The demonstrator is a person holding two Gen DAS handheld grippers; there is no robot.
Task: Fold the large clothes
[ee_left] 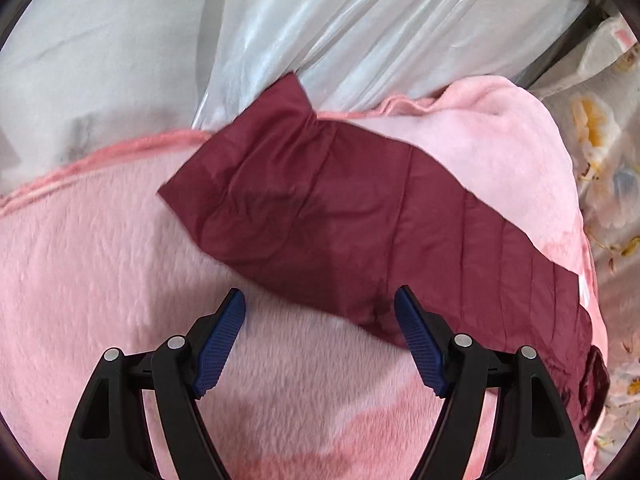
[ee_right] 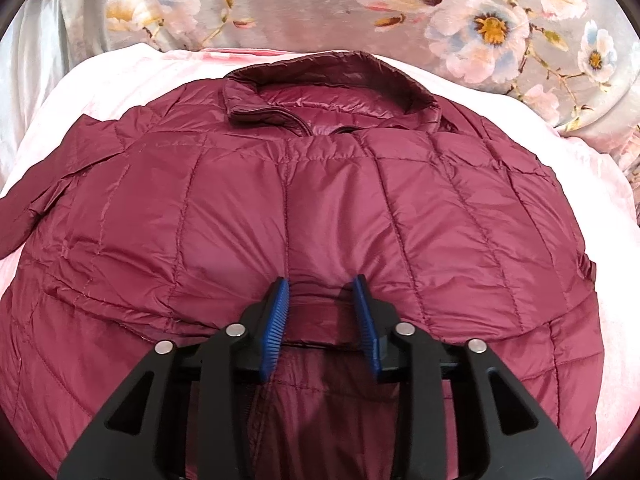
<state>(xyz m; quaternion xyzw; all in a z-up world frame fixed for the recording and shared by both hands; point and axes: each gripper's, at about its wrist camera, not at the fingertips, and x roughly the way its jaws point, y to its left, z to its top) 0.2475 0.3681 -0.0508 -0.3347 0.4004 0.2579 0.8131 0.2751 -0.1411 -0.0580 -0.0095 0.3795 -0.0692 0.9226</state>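
Observation:
A maroon quilted puffer jacket [ee_right: 360,200] lies spread front-up on a pink fleece blanket [ee_right: 100,80], with its collar [ee_right: 332,80] at the far side. My right gripper [ee_right: 320,280] is low over the jacket's middle. Its blue pads stand a little apart, with a slack ridge of jacket fabric between them that they do not pinch. In the left wrist view one maroon sleeve [ee_left: 320,208] stretches flat across the blanket [ee_left: 100,260], cuff end toward the far left. My left gripper [ee_left: 320,296] hovers wide open at the sleeve's near edge, holding nothing.
Floral bedding [ee_right: 480,20] lies beyond the collar and shows again as floral bedding [ee_left: 612,160] at the right edge. A glossy white plastic sheet [ee_left: 360,20] and a pale grey cloth [ee_left: 100,40] lie past the blanket's far hem.

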